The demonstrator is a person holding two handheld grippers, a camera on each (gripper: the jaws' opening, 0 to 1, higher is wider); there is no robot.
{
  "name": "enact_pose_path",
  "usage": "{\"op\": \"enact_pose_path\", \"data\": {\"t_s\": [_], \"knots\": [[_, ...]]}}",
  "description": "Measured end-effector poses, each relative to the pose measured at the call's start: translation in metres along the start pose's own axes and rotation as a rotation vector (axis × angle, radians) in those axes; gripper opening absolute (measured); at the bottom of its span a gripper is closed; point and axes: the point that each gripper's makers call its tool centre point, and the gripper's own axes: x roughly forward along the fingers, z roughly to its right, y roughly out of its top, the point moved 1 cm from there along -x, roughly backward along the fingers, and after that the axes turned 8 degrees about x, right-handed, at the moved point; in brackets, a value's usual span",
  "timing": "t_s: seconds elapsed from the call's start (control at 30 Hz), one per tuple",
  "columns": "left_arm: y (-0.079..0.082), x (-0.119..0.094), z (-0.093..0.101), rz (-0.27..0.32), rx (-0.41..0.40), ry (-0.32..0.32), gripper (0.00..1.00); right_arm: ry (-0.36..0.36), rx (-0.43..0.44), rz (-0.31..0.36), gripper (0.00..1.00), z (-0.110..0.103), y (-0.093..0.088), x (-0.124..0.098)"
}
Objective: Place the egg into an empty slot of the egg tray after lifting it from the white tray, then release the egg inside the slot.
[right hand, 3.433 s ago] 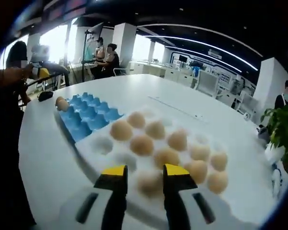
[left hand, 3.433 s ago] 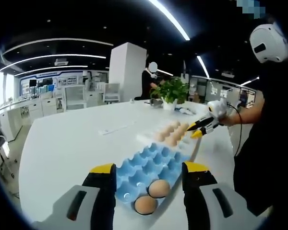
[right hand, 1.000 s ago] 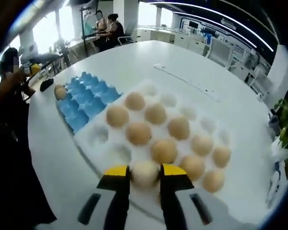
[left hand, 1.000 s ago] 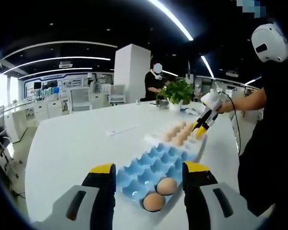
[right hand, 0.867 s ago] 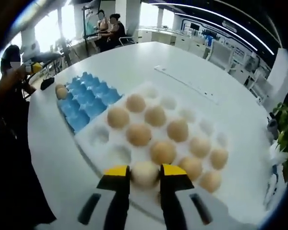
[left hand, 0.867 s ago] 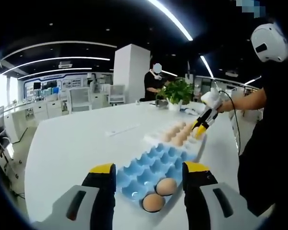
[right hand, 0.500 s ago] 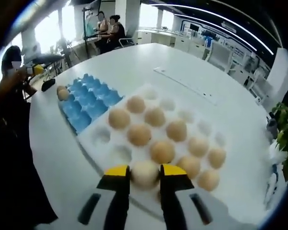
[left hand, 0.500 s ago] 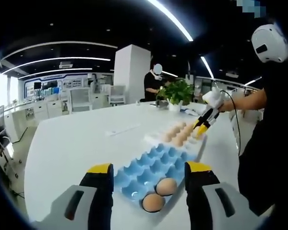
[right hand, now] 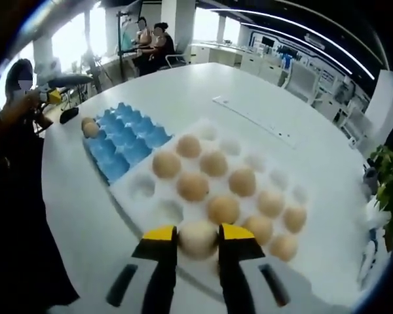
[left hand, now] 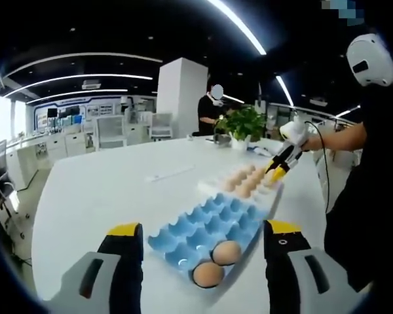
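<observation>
In the right gripper view my right gripper [right hand: 196,239] is shut on a pale egg [right hand: 197,236], held just above the near edge of the white tray [right hand: 136,191], which carries several brown eggs. Beyond it to the left lies the blue egg tray [right hand: 121,149] with two eggs at its far end. In the left gripper view my left gripper [left hand: 202,233] is open above the near end of the blue egg tray [left hand: 206,226], where two brown eggs [left hand: 217,261] sit. The right gripper [left hand: 276,171] appears far off over the white tray [left hand: 245,184].
Everything sits on a large white table [left hand: 98,196]. A potted plant [left hand: 239,125] stands at its far end and a thin white strip [left hand: 165,174] lies on it. A person in dark clothes [left hand: 373,190] stands at the right. Seated people [right hand: 147,42] are behind.
My left gripper's jaws have spread wider apart. My right gripper has risen a little with the egg in it; the white tray looks slightly farther below.
</observation>
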Motion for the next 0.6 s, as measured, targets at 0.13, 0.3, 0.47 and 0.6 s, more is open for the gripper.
{"op": "enact_pose_path", "data": {"t_s": [0.13,0.3,0.47,0.6], "knots": [[0.0002,0.0021,-0.0018,0.004,-0.048,0.010,0.99,0.001,-0.001,0.009,0.24,-0.0004,0.0029,-0.0016],[-0.0011,0.0028,0.0011,-0.002,-0.057,-0.006,1.00,0.003,0.005,0.023,0.24,-0.0008,0.0058,-0.0042],[0.0020,0.0026,-0.0011,0.017,-0.043,0.004,1.00,0.001,0.006,0.026,0.24,-0.0010,0.0063,-0.0064],[0.0042,0.0023,-0.0021,0.028,-0.036,0.005,1.00,0.002,0.007,0.024,0.24,-0.0018,0.0050,-0.0071]]}}
